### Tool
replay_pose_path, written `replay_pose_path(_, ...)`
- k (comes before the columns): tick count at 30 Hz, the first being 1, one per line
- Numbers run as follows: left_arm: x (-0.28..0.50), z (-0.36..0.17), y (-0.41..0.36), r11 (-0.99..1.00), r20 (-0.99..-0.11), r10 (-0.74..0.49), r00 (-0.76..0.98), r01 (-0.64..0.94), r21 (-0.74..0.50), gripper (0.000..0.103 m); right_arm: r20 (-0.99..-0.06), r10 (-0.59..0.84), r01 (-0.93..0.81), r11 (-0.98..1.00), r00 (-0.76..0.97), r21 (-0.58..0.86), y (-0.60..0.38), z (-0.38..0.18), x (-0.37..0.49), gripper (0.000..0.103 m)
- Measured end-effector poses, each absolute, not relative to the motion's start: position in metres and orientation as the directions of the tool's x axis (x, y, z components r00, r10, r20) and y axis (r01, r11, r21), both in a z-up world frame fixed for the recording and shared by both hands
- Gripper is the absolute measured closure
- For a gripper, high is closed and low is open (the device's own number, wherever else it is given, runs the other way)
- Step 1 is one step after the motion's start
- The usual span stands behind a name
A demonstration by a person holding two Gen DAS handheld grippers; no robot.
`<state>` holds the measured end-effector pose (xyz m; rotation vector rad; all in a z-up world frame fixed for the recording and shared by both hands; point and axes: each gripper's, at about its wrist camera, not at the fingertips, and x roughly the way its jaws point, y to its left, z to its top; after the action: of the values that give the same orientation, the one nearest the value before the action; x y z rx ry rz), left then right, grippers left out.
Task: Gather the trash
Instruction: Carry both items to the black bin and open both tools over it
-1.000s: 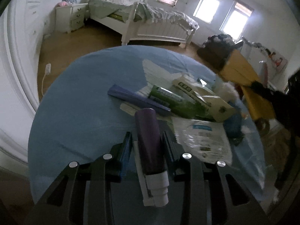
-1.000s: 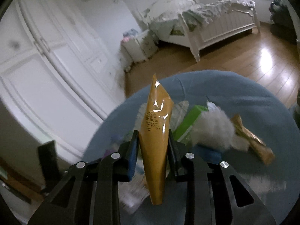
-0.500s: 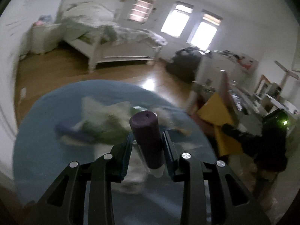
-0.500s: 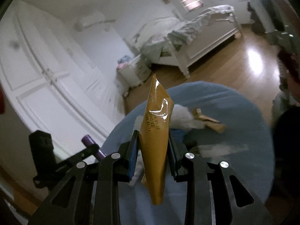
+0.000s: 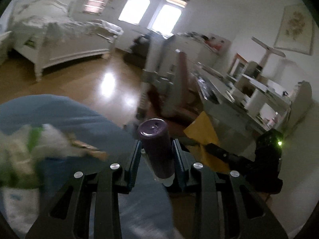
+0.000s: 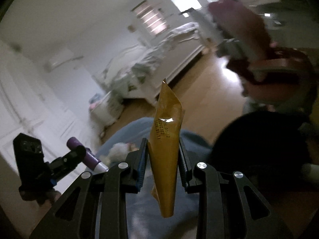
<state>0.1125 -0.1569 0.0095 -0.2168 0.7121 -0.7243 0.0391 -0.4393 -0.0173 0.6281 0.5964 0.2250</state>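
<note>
left tool [image 5: 155,151] is pinching a purple tube [image 5: 156,149], flat end pointing away from the camera, white cap end back between the fingers. in the right wrist view the same tube [image 6: 83,155] shows at lower left, sticking out of the left tool [image 6: 73,155], tilted up and to the left.

right tool [image 6: 163,155] is pinching a yellow-brown wrapper [image 6: 165,137], standing upright between the fingers, top end twisted to a point, bottom end hanging below the grip. printed date digits visible on its face. in the left wrist view the wrapper [image 5: 207,139] shows as a yellow patch at right, just beside the black body of the right tool [image 5: 221,154].

round bench with a blue cover [image 5: 83,119] sits lower left in the left wrist view. trash pile [image 5: 33,151] lies on it: white, green and brown bits, too blurred to tell apart. in the right wrist view the bench [image 6: 137,127] is behind the fingers, with a white fluffy lump [image 6: 119,149] on it.

both tools are held in the air above the bench edge, neither touching the pile.

background: white bed [image 5: 65,39] on a wood floor [image 5: 103,83], two bright windows [image 5: 151,10], cluttered white shelves [image 5: 259,91] at right. a large dark shape [image 6: 259,145] fills the right of the right wrist view, cannot tell what it is. both views are motion-blurred.
</note>
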Motion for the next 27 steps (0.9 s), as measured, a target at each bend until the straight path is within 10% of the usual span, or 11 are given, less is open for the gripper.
replay_pose_path(27,0.153,-0.079,-0.310,0.692,-0.669,-0.673,0.316,0.589,-0.418,0.071,-0.562,0.278,0.216,0.723,0.779,0.656,-0.527,-0.113,0.049,0.074)
